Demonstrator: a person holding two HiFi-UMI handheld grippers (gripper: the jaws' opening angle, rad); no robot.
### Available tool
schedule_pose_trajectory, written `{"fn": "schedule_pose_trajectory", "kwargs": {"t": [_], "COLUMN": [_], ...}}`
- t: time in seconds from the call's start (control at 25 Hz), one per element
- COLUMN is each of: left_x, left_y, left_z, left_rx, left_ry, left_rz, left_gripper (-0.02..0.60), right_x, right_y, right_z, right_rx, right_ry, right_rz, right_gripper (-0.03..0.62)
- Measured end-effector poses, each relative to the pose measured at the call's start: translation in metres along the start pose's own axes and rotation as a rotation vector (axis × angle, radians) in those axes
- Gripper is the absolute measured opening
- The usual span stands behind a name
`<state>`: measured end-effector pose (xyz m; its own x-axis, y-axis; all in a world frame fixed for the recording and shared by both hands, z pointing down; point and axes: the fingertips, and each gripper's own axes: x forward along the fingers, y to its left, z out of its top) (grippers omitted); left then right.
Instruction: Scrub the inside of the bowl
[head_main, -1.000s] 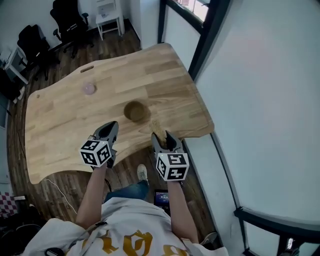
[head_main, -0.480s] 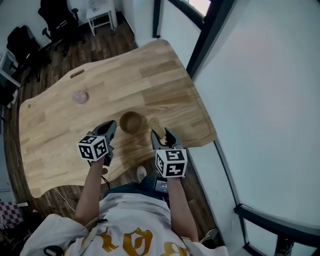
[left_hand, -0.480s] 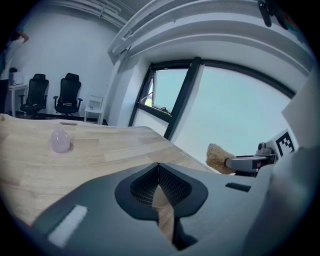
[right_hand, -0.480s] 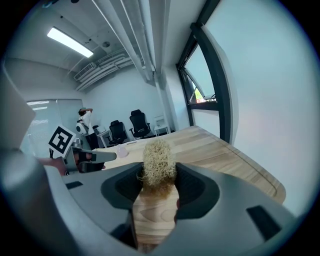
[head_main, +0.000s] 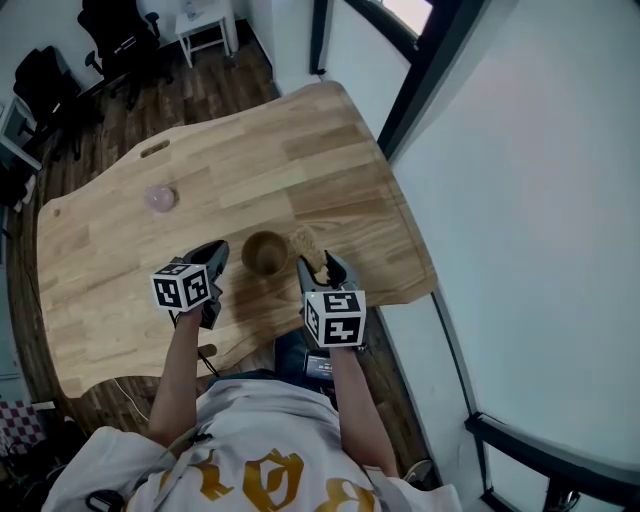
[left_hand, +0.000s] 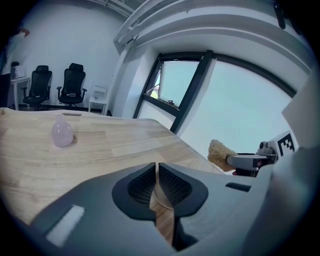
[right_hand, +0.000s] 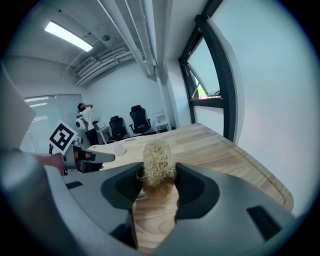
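A small brown wooden bowl (head_main: 264, 252) stands upright on the wooden table (head_main: 330, 160), near its front edge. My right gripper (head_main: 322, 268) is shut on a tan, fibrous scrub sponge (head_main: 306, 246), which hangs just right of the bowl's rim. In the right gripper view the sponge (right_hand: 157, 167) is pinched between the jaws. My left gripper (head_main: 214, 254) sits just left of the bowl, its jaws shut on nothing (left_hand: 157, 172). The sponge (left_hand: 219, 152) also shows at the right of the left gripper view. Both gripper views have the bowl hidden behind the jaws.
A pale pink rounded object (head_main: 160, 196) rests on the table's left part, far from the bowl. The table's curved front edge (head_main: 260, 335) lies right under the grippers. A window wall (head_main: 400, 90) runs along the table's right side. Office chairs (head_main: 110, 30) stand beyond the table.
Both grippers have moved forward over the table toward the bowl. The sponge has come up beside the bowl's right rim. The left gripper has closed in on the bowl's left side.
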<state>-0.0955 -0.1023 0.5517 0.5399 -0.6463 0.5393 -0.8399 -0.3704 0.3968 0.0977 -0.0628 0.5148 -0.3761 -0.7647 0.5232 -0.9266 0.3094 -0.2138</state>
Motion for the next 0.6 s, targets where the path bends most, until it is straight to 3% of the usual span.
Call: {"fn": "schedule_pose_trajectory", "kwargs": {"t": [0.32, 0.6], "left_x": [0.019, 0.032], "left_y": [0.01, 0.013], "left_z": [-0.004, -0.015], "left_rx": [-0.02, -0.033], "left_ry": [0.033, 0.108], "left_rz": [-0.015, -0.068], "left_gripper": [0.006, 0.069], "right_x": [0.024, 0.042], "right_y": [0.01, 0.011], "right_z": [-0.003, -0.023], "right_rx": [-0.007, -0.047], "right_ry": [0.037, 0.125], "right_rz": [0.056, 0.083], "right_gripper": [0.181, 0.181]}}
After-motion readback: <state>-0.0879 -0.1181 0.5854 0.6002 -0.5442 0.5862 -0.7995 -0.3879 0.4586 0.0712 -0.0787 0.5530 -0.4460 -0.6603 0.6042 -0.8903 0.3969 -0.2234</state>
